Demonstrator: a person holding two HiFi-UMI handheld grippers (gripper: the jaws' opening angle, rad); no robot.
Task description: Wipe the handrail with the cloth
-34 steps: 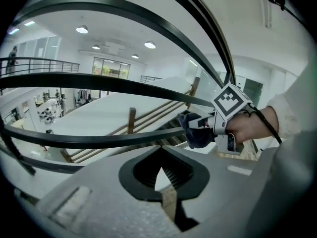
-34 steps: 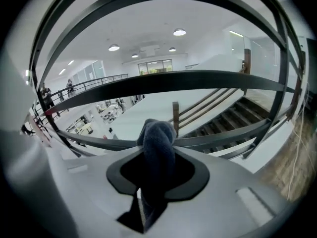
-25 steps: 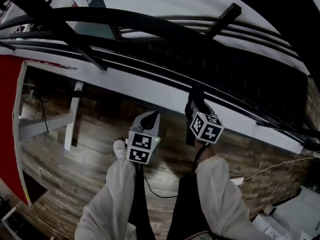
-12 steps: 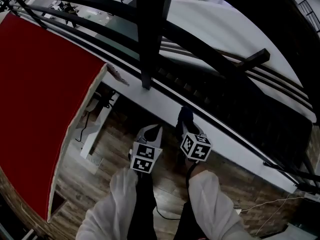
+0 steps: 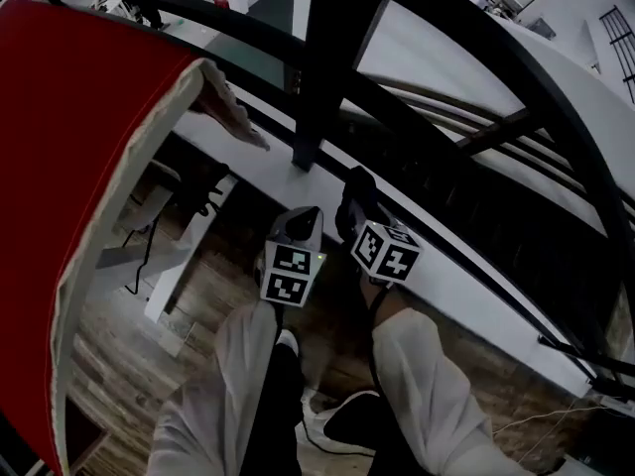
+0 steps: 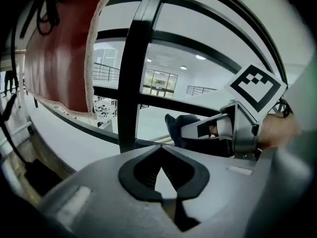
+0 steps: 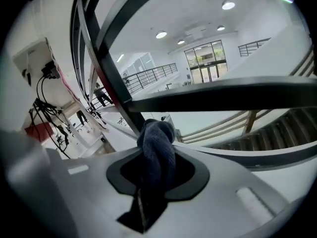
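Cloth slip risk at the railing
The left gripper [image 5: 301, 218] is clenched on nothing, just beside the post [image 5: 322, 77]. The right gripper [image 5: 349, 201] is clamped on the bunched dark cloth [image 7: 157, 145], held low by the railing and short of the handrail [image 5: 571, 147]. Drag on the rail could pull the cloth free and drop it through the bars

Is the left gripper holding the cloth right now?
No, the left gripper is closed on nothing; the cloth is clamped in the right gripper.
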